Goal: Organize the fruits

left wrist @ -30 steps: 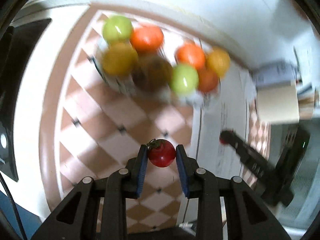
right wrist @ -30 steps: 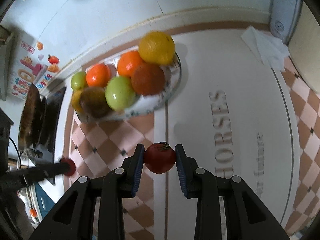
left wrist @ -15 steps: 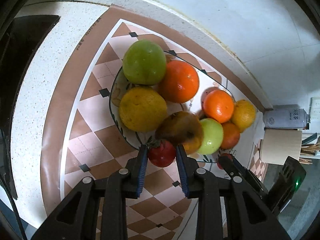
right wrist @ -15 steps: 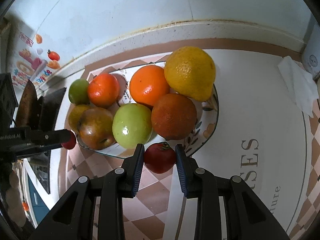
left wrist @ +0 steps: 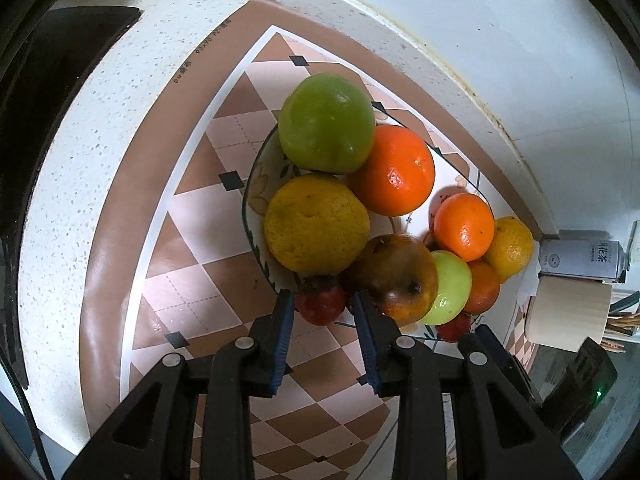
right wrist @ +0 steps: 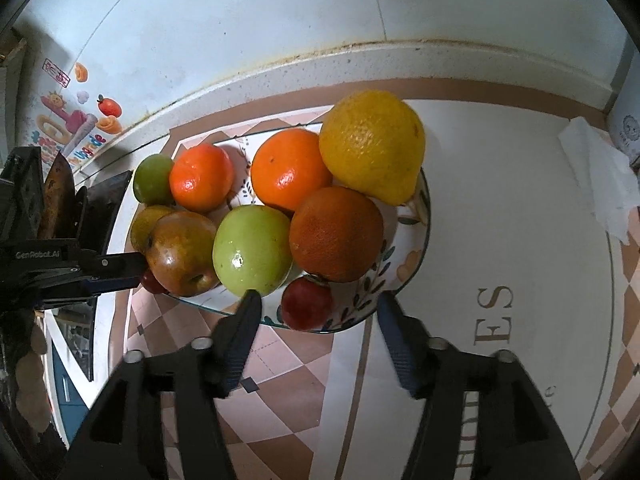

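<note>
Right tongs (right wrist: 314,314) now spread wide, small red tomato (right wrist: 307,303) released onto the near rim of the floral ceramic plate (right wrist: 404,268), left tongs (left wrist: 322,306) moved closer, their red tomato (left wrist: 321,305) now at the plate's edge

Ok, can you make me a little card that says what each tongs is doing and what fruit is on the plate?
left tongs: shut on a small red tomato, right at the plate's edge
right tongs: open, with a second red tomato lying on the plate between them
plate: leaf-patterned, on a checkered mat
fruit piled on plate: green apples, oranges, yellow citrus, one brownish apple
</note>
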`<state>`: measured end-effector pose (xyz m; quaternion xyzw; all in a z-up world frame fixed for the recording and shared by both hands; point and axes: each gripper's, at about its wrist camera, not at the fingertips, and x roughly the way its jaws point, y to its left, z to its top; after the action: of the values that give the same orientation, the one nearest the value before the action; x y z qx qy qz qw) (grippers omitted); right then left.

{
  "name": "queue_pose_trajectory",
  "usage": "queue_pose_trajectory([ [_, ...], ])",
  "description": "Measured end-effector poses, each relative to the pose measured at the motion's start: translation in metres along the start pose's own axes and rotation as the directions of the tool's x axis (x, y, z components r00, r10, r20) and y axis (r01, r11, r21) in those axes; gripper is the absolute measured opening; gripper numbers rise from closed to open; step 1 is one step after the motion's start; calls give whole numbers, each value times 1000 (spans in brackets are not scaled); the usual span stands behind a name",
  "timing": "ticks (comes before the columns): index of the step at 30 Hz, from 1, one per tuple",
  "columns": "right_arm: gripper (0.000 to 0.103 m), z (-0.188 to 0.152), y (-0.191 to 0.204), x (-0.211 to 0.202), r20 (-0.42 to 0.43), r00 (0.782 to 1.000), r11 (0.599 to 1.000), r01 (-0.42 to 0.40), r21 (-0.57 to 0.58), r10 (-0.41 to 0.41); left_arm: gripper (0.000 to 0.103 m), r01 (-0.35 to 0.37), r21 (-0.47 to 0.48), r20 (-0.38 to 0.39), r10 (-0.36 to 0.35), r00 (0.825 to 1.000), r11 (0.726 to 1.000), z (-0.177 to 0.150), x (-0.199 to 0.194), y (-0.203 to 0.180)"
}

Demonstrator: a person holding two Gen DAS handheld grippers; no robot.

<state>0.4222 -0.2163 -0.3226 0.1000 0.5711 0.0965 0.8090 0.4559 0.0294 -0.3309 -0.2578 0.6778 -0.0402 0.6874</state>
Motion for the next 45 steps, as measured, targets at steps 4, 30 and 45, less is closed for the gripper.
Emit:
queue_pose_trajectory([
  [4,74,-1,0,-16,10,999,999,34,0,-34,29,-73,28,28,72,997,997,-7,-13,-4],
  [30,98,-59,59,-187,242,948,977,214,-8,-206,97,-367,284,438,221,871,886,-158,-148,-51],
  [45,99,-191,126,-317,399,893,976,219,17,-207,97,-351,350,586,90,806,868,-282,-248,-29],
])
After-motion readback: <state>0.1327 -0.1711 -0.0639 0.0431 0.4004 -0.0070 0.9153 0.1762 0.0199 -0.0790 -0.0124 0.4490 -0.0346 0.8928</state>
